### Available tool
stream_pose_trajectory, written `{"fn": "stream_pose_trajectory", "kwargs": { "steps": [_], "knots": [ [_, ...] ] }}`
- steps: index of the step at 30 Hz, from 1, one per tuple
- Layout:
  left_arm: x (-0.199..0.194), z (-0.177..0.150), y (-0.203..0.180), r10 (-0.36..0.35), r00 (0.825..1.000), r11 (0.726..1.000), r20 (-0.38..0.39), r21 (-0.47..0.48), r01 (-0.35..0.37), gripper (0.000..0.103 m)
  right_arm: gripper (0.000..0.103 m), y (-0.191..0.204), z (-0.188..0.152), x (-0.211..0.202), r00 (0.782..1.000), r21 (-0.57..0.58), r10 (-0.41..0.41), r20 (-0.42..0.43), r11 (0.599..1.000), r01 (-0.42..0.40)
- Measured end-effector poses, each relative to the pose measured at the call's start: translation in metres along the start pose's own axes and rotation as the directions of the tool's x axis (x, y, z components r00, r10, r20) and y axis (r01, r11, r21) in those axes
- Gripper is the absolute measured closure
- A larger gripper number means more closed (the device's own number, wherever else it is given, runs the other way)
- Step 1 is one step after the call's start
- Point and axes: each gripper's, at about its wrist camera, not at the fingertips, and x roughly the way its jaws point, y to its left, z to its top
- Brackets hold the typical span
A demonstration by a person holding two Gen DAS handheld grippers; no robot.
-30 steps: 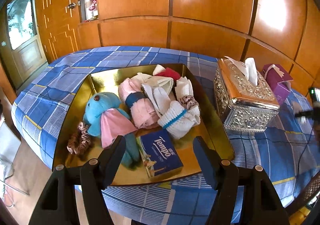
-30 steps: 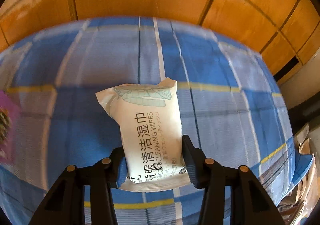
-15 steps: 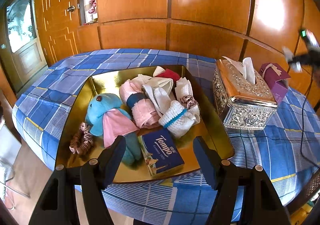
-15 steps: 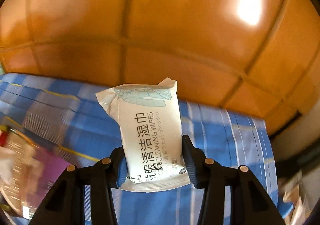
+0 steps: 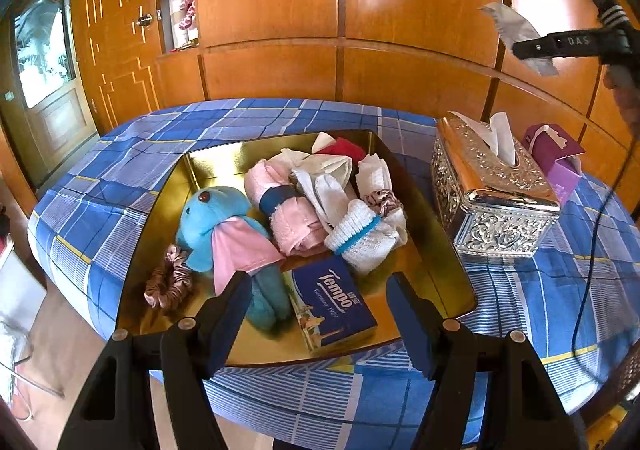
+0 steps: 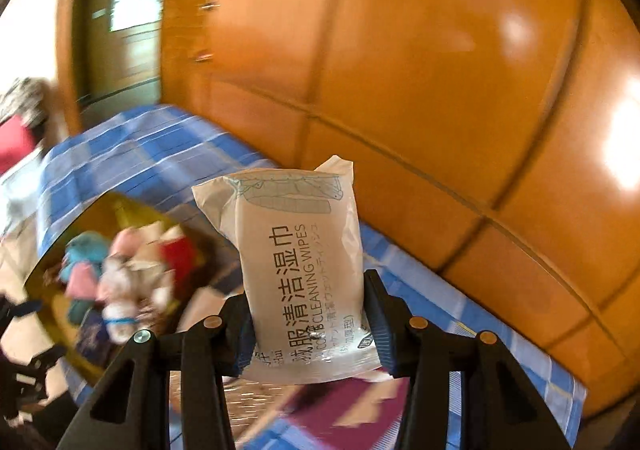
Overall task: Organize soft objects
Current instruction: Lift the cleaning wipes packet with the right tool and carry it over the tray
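Observation:
A gold tray (image 5: 200,169) on the blue checked cloth holds a blue plush toy (image 5: 212,221), a rolled pink towel (image 5: 288,217), white socks (image 5: 360,238), a Tempo tissue pack (image 5: 332,302) and a scrunchie (image 5: 168,282). My left gripper (image 5: 318,310) hangs open over the tray's near edge with nothing between its fingers. My right gripper (image 6: 308,330) is shut on a white pack of cleaning wipes (image 6: 300,270), held up in the air. In the left wrist view that gripper (image 5: 524,47) and the pack (image 5: 516,33) show at the upper right, above the tissue boxes.
An embossed silver tissue box (image 5: 492,197) stands right of the tray, with a purple tissue box (image 5: 556,157) behind it. A black cable (image 5: 592,250) trails over the cloth at the right. A wood-panelled wall runs behind the table, and a door (image 5: 44,61) is at the left.
My right gripper has lifted the wipes pack off the cloth, rolled, and swung left until the tray came into its view. The left gripper and the tray's contents have not moved.

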Motion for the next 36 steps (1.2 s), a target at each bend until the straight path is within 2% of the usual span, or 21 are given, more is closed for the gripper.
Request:
{"fn": "stream_pose_trajectory", "kwargs": {
  "steps": [6,13,17,20,21,24,28,32,36],
  "knots": [
    [0.003,-0.001,0.002,0.006,1.0,1.0,-0.008,-0.004,-0.006,0.033,0.055,0.047,-0.018,0.002,0.995,-0.072,0.098,-0.016,0.992,-0.099],
    [0.006,-0.003,0.004,0.017,1.0,1.0,-0.016,-0.01,-0.017,0.033,0.055,0.076,-0.045,0.001,0.976,-0.035,0.202,-0.08,0.978,-0.205],
    [0.008,-0.002,0.009,0.019,1.0,1.0,-0.024,-0.024,-0.02,0.033,0.055,0.095,-0.067,0.001,0.938,-0.005,0.31,-0.153,0.949,-0.315],
    [0.007,0.002,0.028,0.01,0.999,0.996,-0.038,-0.087,-0.014,0.033,0.055,0.121,-0.088,-0.001,0.882,-0.024,0.413,-0.226,0.903,-0.429],
    [0.006,0.003,0.036,0.02,0.999,0.994,-0.038,-0.104,-0.024,0.033,0.055,0.13,-0.094,-0.001,0.874,-0.043,0.423,-0.241,0.894,-0.445],
    [-0.001,0.006,0.058,0.087,0.996,0.988,-0.019,-0.125,-0.088,0.033,0.055,0.151,-0.104,0.002,0.861,-0.073,0.428,-0.274,0.884,-0.462],
    [-0.006,0.004,0.089,0.153,0.988,0.968,-0.018,-0.198,-0.153,0.033,0.055,0.165,-0.094,0.031,0.862,-0.023,0.417,-0.288,0.897,-0.441],
    [-0.006,0.0,0.104,0.164,0.986,0.958,-0.022,-0.236,-0.165,0.033,0.055,0.18,-0.071,0.066,0.853,0.044,0.424,-0.305,0.901,-0.432],
    [-0.001,-0.002,0.103,0.148,0.989,0.961,-0.019,-0.235,-0.148,0.033,0.055,0.196,-0.047,0.094,0.859,0.06,0.419,-0.295,0.905,-0.421]
  ]
}}
